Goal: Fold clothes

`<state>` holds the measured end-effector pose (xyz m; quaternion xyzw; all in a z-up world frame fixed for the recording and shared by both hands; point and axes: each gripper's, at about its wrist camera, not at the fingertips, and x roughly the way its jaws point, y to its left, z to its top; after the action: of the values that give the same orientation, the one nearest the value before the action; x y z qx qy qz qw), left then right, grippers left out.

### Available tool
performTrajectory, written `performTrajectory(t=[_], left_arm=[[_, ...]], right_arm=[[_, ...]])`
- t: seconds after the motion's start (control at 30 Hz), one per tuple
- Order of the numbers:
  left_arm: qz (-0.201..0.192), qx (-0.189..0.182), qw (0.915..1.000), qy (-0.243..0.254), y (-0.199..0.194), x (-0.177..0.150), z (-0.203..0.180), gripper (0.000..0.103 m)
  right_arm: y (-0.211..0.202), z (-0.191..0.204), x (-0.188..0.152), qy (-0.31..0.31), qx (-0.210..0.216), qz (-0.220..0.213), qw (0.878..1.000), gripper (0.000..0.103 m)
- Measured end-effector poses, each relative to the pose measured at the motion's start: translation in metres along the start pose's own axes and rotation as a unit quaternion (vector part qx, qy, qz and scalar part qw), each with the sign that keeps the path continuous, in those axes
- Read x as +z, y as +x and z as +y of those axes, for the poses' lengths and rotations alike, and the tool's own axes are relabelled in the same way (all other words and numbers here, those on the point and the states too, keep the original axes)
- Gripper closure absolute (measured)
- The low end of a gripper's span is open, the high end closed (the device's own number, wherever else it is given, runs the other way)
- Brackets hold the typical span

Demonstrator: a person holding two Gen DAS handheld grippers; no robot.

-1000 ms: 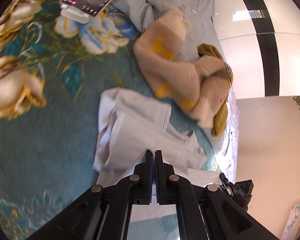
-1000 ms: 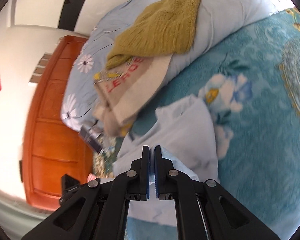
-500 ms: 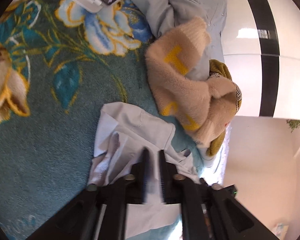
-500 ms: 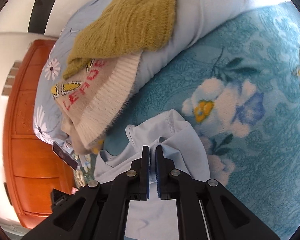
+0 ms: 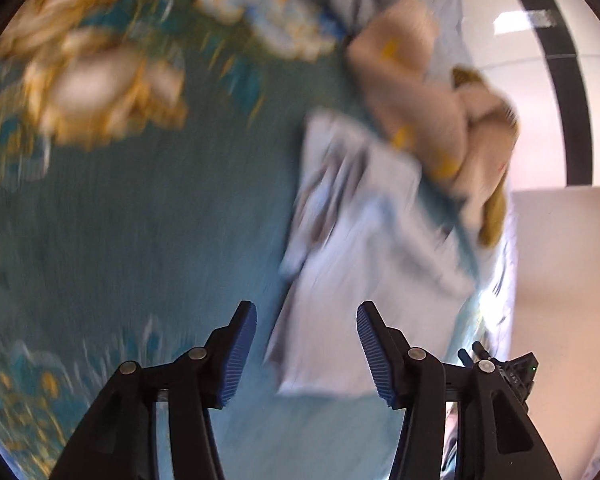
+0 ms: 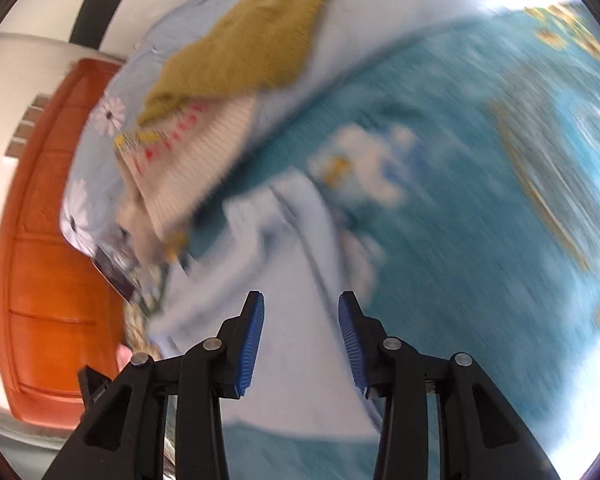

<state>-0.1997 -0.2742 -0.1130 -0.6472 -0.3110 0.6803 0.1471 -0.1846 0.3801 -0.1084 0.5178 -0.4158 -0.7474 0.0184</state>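
Observation:
A pale blue garment [image 5: 364, 232] lies folded on the teal floral bedspread [image 5: 140, 216]; it also shows in the right wrist view [image 6: 292, 280]. My left gripper [image 5: 306, 356] is open and empty, just above the garment's near edge. My right gripper [image 6: 300, 340] is open and empty over the garment. Both views are blurred by motion.
A beige knitted sweater [image 5: 428, 112] and an olive sweater [image 6: 252, 44] lie heaped on a light blue quilt [image 6: 400, 12] beside the garment. A phone [image 6: 114, 276] lies near the bed's edge. An orange wooden door [image 6: 44, 240] stands beyond.
Both grippers were shut on the pale blue garment; now both have opened and let it go. Both have pulled back, and the garment lies on the bedspread.

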Motion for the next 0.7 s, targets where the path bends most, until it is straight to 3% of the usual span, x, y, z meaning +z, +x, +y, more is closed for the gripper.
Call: performTrajectory(t=[0.1,0.33,0.6,0.67,0.7], left_arm=[[0.024,0.0,0.9996,-0.014,0.011,-0.022,0.013,0.047],[0.026,-0.045,0.9957,-0.077,0.018,-0.041,0.031,0.047],[-0.003,-0.07,0.992,-0.105,0.02,-0.044,0.041,0.047],[-0.012,-0.078,0.9908,-0.11,0.018,-0.048,0.046,0.048],[-0.017,-0.082,0.99,-0.114,0.017,-0.05,0.048,0.05]], right_arm=[[-0.007,-0.026,-0.028,0.024,-0.007,0.019,1.0,0.063],[0.007,-0.055,-0.066,0.076,0.007,0.051,0.996,0.063],[0.02,-0.049,-0.073,0.109,0.044,0.019,0.993,0.061],[0.02,-0.05,-0.074,0.114,0.049,0.01,0.992,0.064],[0.02,-0.051,-0.075,0.116,0.051,0.008,0.992,0.071]])
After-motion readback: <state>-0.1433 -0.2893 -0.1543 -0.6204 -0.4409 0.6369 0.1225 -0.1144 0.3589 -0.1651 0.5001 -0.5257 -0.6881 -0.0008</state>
